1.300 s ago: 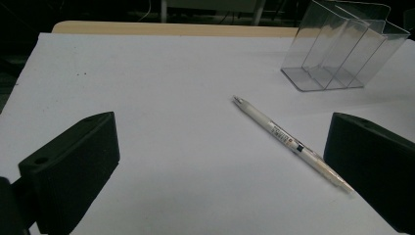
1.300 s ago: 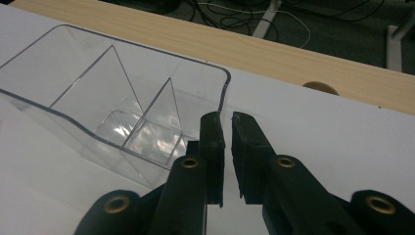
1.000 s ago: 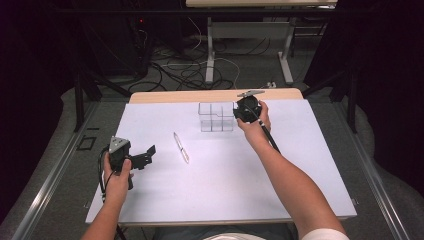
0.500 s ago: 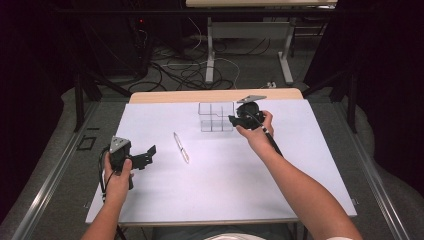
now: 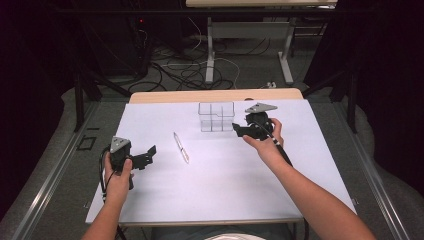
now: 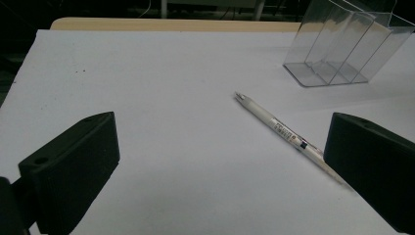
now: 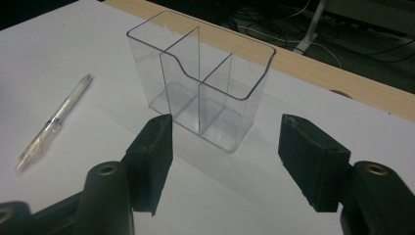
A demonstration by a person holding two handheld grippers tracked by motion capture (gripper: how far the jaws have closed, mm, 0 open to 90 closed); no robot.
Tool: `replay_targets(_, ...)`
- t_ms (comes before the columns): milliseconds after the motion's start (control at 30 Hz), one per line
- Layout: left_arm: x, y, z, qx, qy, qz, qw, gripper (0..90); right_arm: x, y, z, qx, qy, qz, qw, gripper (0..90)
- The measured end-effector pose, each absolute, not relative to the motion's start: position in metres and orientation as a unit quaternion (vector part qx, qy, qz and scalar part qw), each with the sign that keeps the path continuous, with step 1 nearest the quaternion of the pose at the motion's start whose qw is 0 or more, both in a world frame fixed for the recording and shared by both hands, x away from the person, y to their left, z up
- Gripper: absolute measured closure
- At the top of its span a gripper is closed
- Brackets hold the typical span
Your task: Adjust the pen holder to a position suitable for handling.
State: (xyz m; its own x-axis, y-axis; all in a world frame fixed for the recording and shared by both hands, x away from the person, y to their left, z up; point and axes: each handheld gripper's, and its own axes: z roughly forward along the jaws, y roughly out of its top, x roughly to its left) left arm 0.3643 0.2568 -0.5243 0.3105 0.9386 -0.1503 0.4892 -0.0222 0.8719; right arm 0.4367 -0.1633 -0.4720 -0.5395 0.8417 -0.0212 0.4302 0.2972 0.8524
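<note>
Now | right hand-held gripper (image 5: 236, 129): I see jaws just opening, nothing between, clear organizer (image 5: 216, 116) just ahead | pen (image 5: 181, 147) lies mid-worktop (image 5: 300, 165), long axis running near-to-far, nearer my left hand-held gripper (image 5: 150, 153), jaws spread, pen to its right.

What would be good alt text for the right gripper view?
The right gripper, jaws open with nothing between them, points at an empty clear plastic organizer standing upright on a white table. A white pen lies flat to the organizer's left.
</note>
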Motion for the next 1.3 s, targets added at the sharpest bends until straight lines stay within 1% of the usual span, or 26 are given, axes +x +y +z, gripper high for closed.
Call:
replay_targets(67,0.364,0.257,-0.524,0.67,0.532,0.248,0.454,0.1,0.431,-0.166,-0.473,0.414,0.767,0.429,0.235,32.2)
replay_targets(100,0.365,0.257,-0.525,0.668,0.533,0.248,0.456,0.1,0.431,-0.166,-0.473,0.414,0.767,0.429,0.235,32.2)
replay_targets(133,0.365,0.257,-0.525,0.668,0.533,0.248,0.456,0.1,0.426,-0.169,-0.476,0.413,0.763,0.446,0.221,28.0)
replay_targets(200,0.365,0.256,-0.525,0.669,0.533,0.248,0.455,0.1,0.421,-0.171,-0.478,0.414,0.762,0.45,0.212,24.3)
replay_targets(267,0.365,0.255,-0.525,0.669,0.534,0.246,0.455,0.1,0.416,-0.174,-0.481,0.411,0.765,0.446,0.218,18.4)
replay_targets(300,0.365,0.255,-0.525,0.669,0.534,0.246,0.455,0.1,0.416,-0.174,-0.481,0.411,0.765,0.446,0.218,18.4)
replay_targets(333,0.365,0.255,-0.525,0.67,0.534,0.245,0.454,0.1,0.412,-0.177,-0.483,0.411,0.765,0.444,0.221,16.3)
replay_targets(500,0.365,0.254,-0.525,0.668,0.535,0.242,0.456,0.1,0.403,-0.186,-0.491,0.418,0.76,0.446,0.221,14.4)
replay_targets(600,0.365,0.254,-0.525,0.667,0.536,0.239,0.458,0.1,0.398,-0.192,-0.497,0.422,0.76,0.441,0.226,10.2)
replay_targets(667,0.365,0.253,-0.525,0.667,0.536,0.239,0.459,0.1,0.394,-0.195,-0.5,0.427,0.758,0.44,0.221,8.0)
replay_targets(867,0.365,0.251,-0.526,0.668,0.536,0.234,0.46,0.1,0.385,-0.21,-0.508,0.436,0.754,0.437,0.225,3.5)
replay_targets(933,0.364,0.25,-0.526,0.668,0.536,0.234,0.461,0.1,0.382,-0.217,-0.51,0.444,0.751,0.435,0.224,3.1)
replay_targets(1033,0.365,0.249,-0.526,0.669,0.535,0.232,0.461,0.1,0.379,-0.23,-0.513,0.46,0.742,0.426,0.236,1.2)
replay_targets(1300,0.365,0.25,-0.527,0.668,0.539,0.228,0.459,0.1,0.371,-0.259,-0.52,0.475,0.738,0.407,0.252,0.0)
